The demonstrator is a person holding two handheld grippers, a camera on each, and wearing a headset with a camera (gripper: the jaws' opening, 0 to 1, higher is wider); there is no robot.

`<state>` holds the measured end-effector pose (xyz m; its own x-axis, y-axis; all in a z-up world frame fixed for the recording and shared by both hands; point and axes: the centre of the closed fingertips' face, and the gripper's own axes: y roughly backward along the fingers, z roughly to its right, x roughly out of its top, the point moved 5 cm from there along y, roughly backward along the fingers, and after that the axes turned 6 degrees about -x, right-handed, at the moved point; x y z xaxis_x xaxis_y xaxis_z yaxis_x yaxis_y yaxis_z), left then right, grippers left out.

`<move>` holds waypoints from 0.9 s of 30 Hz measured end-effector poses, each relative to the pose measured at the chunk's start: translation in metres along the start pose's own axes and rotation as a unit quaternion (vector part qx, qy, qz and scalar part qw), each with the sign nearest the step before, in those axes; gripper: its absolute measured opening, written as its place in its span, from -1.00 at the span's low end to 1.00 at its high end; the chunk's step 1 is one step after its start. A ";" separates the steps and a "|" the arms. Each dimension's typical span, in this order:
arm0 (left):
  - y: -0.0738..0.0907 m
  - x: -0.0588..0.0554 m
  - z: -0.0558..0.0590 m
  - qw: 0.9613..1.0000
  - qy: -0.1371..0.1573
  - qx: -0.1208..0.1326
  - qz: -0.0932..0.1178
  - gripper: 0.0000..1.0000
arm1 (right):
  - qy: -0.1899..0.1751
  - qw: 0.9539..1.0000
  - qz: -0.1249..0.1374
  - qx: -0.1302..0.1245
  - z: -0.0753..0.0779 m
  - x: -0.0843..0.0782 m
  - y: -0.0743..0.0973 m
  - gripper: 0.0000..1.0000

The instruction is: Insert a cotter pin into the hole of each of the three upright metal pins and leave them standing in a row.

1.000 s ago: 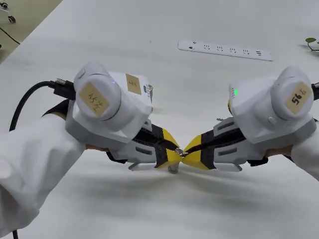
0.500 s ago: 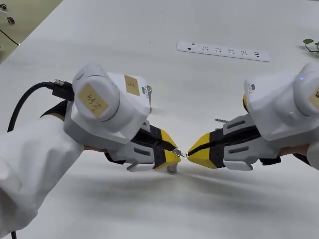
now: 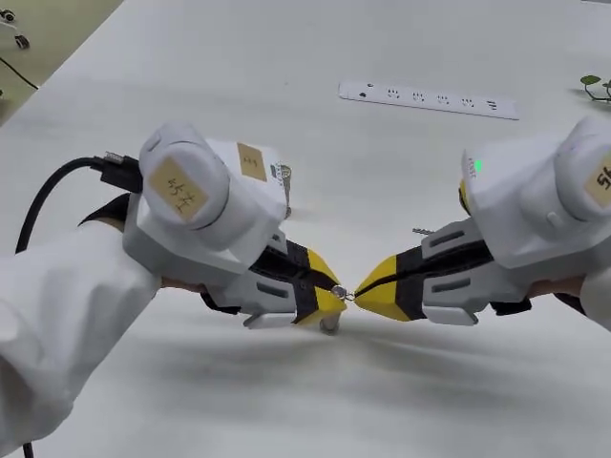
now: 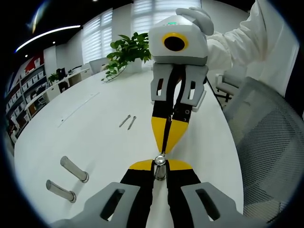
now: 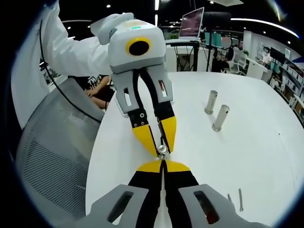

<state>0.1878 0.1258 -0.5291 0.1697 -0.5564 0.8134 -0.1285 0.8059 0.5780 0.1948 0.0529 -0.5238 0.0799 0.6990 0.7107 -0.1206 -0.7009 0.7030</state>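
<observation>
- Tips of smooth yellow plastic on black jaws, behind them a glossy white housing: the left tool [image 3: 331, 299] is clamped on a short round metal pin [image 4: 160, 168], held upright with its foot just over the table [image 3: 286, 67].
- The right tool [image 3: 366, 289] is built the same way. Its jaws are pressed together into one wedge, and its tip meets the left tool's tip at the head of the metal pin.
- A thin wire cotter pin [image 3: 349, 297] sits at that meeting point, with its small loop against the right tool's tip. Whether the jaws pinch it cannot be told.
- Half a second ago the right tool stood back, leaving a gap with the loop bare in it; now the gap is closed. The left tool keeps its grip on the metal pin as before.
- Two more metal pins [image 5: 211, 101], plain grey cylinders, stand upright side by side on the matte white table, well apart from the tools.
- Two spare cotter pins [image 4: 125, 121] lie flat on the table next to each other.
- A flat white power strip [image 3: 429, 98] lies further off, and a black cable [image 3: 52, 191] runs from the left tool past a white sleeve [image 3: 57, 324].
</observation>
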 end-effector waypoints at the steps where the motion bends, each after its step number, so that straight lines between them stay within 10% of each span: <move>1: 0.000 0.000 0.000 1.000 0.001 0.000 0.000 -0.88 | 0.000 1.000 0.000 -0.001 0.000 -0.001 0.000 -1.00; 6: 0.001 -0.009 -0.001 1.000 0.004 0.006 -0.021 -0.74 | -0.007 1.000 0.000 -0.012 0.003 0.000 0.001 -0.83; 11: 0.005 -0.021 0.000 0.999 0.026 0.012 -0.024 -0.13 | -0.014 1.000 0.007 -0.011 0.001 0.002 -0.003 -0.79; 27: 0.019 -0.029 0.012 0.992 0.103 0.052 0.055 0.75 | -0.017 1.000 0.007 -0.009 -0.001 0.004 -0.018 -0.80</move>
<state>0.1685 0.1547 -0.5409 0.3435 -0.4047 0.8475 -0.2562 0.8278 0.4991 0.1958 0.0682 -0.5337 0.1112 0.6845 0.7205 -0.1388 -0.7072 0.6933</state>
